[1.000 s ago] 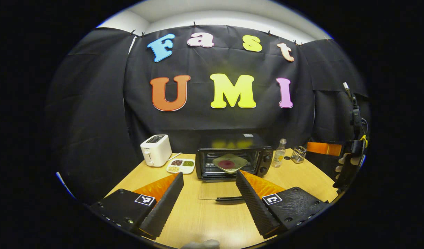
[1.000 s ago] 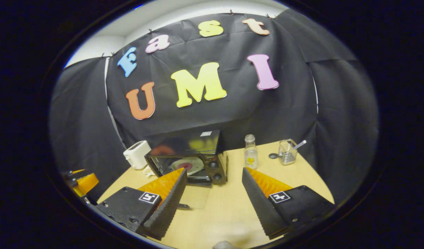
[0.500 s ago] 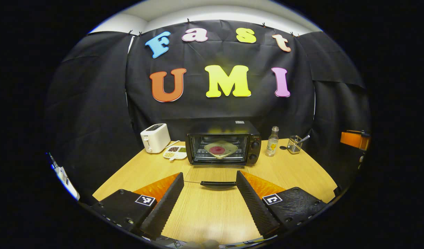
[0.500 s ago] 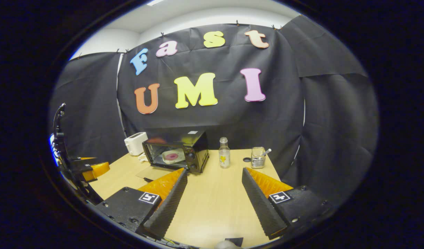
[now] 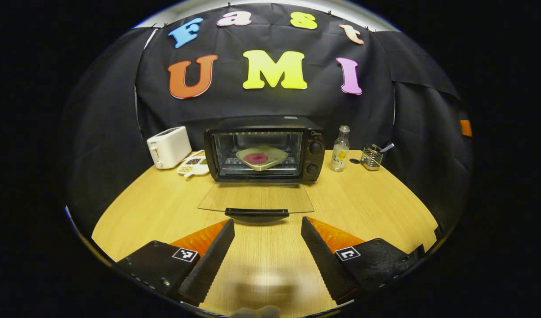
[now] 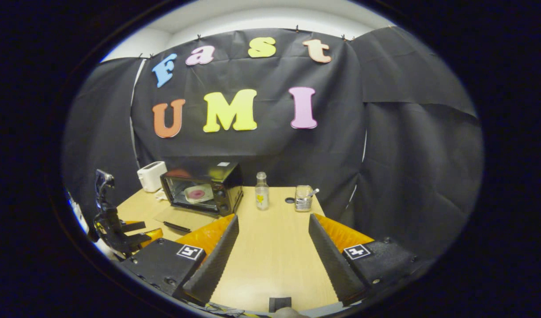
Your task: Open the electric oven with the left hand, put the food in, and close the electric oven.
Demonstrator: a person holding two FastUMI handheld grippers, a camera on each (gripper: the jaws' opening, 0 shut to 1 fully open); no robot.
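Both grippers have drawn back from the oven [image 5: 263, 148] since a second ago, and its handle now lies just ahead of the left gripper [image 5: 263, 247], whose jaws are spread with nothing between them. Along the worktop's [image 5: 372, 198] far edge: toaster [image 5: 168, 146], oven (glass door [image 5: 257, 197] folded flat, plate of food [image 5: 261, 157] on its rack), bottle [image 5: 339, 149]. The right gripper [image 6: 272, 247] is released too.

Oven [image 5: 263, 148] at table [image 5: 376, 198] back, door [image 5: 256, 198] flat in front, plate [image 5: 261, 157] inside. Toaster [image 5: 168, 147] and dish [image 5: 193, 165] left of oven; bottle [image 5: 340, 148], then rack [image 5: 371, 157], right.
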